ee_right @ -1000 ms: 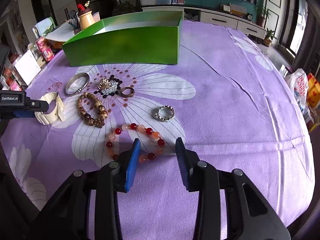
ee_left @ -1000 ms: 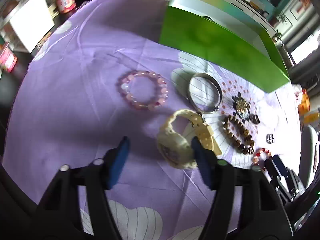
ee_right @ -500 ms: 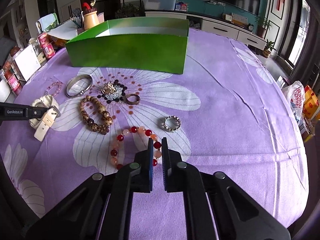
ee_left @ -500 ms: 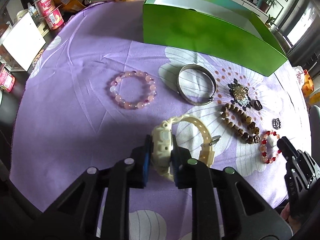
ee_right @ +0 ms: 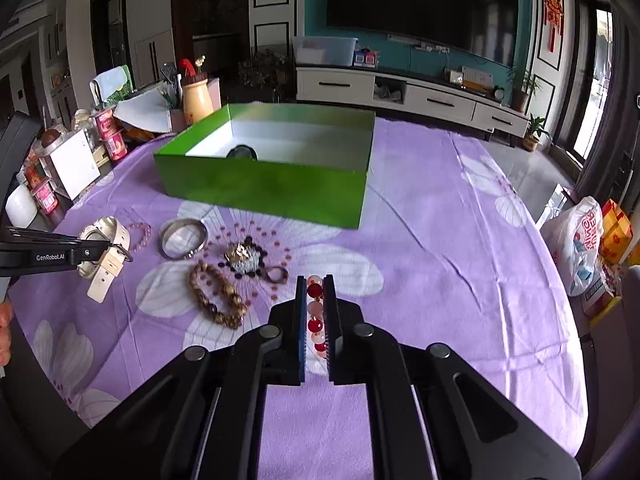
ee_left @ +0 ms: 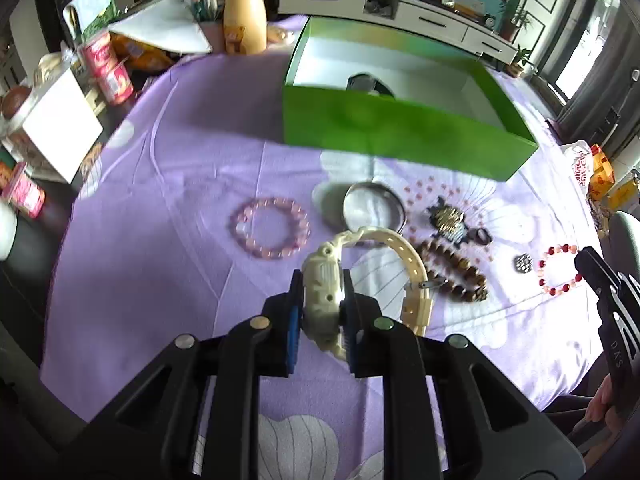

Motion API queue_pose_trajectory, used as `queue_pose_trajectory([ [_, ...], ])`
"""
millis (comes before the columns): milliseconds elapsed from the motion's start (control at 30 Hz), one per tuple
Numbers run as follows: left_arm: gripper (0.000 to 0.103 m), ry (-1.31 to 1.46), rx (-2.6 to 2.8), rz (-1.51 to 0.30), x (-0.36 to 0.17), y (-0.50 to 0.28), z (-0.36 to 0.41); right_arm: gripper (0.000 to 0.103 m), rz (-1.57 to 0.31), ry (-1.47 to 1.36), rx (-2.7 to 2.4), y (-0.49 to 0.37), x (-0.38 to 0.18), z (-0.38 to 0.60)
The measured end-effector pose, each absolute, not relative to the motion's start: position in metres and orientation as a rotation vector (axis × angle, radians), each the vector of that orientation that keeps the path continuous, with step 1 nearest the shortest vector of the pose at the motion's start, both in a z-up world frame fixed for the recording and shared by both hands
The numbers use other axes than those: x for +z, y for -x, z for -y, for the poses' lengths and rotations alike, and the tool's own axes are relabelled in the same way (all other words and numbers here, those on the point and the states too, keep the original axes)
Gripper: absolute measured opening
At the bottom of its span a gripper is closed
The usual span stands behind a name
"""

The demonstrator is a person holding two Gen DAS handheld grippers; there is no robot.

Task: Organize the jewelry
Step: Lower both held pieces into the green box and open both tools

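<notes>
My left gripper (ee_left: 322, 280) is shut on the body of a cream watch (ee_left: 394, 240), whose strap hangs clear of the purple cloth (ee_left: 180, 200). In the right wrist view my right gripper (ee_right: 315, 280) is shut on a red and pink bead bracelet (ee_right: 315, 290), also raised off the cloth. The open green box (ee_right: 260, 184) stands at the back of the table with a dark item (ee_right: 242, 152) inside. On the cloth lie a pink bead bracelet (ee_left: 270, 228), a silver bangle (ee_left: 374, 208), a brown bead bracelet (ee_left: 452, 272), a brooch (ee_left: 448, 218) and two rings.
Red cans (ee_left: 106, 68), a white box (ee_left: 60, 128) and a tan vase (ee_left: 244, 20) crowd the table's far left edge. A plastic bag (ee_right: 580, 236) sits off the table's right side. A hand shows at the lower right of the left wrist view.
Both grippers went from open to shut, the left on the watch and the right on the red bead bracelet. Both then rose, lifting their pieces off the cloth.
</notes>
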State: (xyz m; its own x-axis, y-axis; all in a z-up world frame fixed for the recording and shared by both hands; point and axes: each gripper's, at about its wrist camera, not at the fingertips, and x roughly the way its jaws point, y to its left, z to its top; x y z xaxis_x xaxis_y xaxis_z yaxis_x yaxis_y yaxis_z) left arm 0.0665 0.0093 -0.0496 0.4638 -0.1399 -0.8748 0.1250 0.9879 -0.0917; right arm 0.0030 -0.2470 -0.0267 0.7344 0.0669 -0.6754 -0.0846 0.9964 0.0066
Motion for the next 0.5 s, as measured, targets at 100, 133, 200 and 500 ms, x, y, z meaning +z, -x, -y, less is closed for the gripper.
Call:
queue_pose_trajectory([
  [100, 0.017, 0.006, -0.175, -1.056, -0.04, -0.072, -0.005, 0.007, -0.719, 0.015, 0.093, -0.009, -0.015, 0.248],
  [133, 0.017, -0.003, -0.178, -1.044, -0.036, -0.076, -0.002, 0.007, -0.714, 0.013, 0.095, -0.011, -0.013, 0.247],
  [200, 0.017, -0.012, -0.184, -1.029, -0.031, -0.08, 0.001, 0.007, -0.704, 0.015, 0.097, -0.017, -0.008, 0.246],
  [500, 0.017, -0.012, -0.209, -0.941, 0.006, -0.13, 0.017, 0.007, -0.657, 0.009, 0.119, -0.058, 0.017, 0.243],
])
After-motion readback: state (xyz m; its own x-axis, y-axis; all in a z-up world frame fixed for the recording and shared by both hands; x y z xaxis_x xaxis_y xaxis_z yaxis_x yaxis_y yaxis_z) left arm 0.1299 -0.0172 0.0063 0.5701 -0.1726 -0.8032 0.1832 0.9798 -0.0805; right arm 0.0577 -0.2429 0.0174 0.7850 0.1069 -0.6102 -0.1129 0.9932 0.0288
